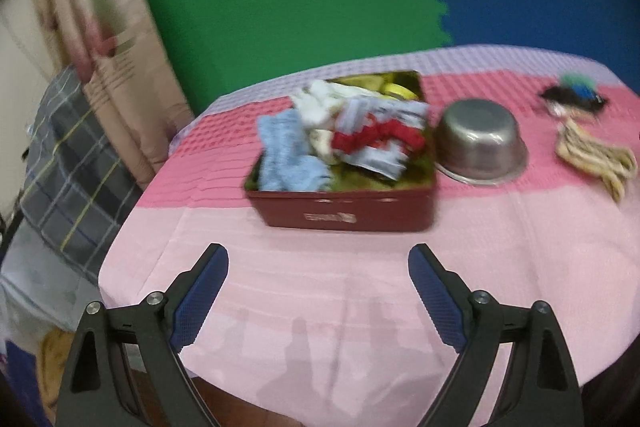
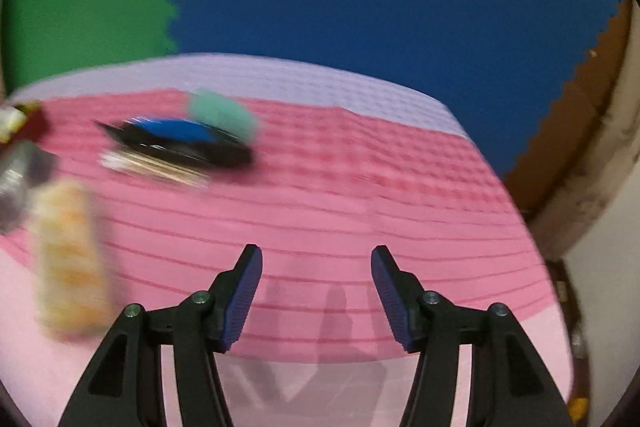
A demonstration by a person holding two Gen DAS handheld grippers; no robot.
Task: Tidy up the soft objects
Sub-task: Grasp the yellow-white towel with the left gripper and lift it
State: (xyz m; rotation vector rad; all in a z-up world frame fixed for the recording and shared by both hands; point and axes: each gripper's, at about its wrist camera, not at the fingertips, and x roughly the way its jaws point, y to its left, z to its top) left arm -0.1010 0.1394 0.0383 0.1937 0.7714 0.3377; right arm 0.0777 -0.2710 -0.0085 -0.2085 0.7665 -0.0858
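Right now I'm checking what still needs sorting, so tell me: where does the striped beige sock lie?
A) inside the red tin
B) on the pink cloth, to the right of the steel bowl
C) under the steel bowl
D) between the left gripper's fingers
B: in the left wrist view the striped beige sock lies flat on the pink cloth, right of the upturned steel bowl and outside the red tin.

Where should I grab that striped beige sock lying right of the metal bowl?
Probably pinch the striped beige sock across its bunched middle, coming straight down from above: it lies flat and limp on the tablecloth, apart from the metal bowl.
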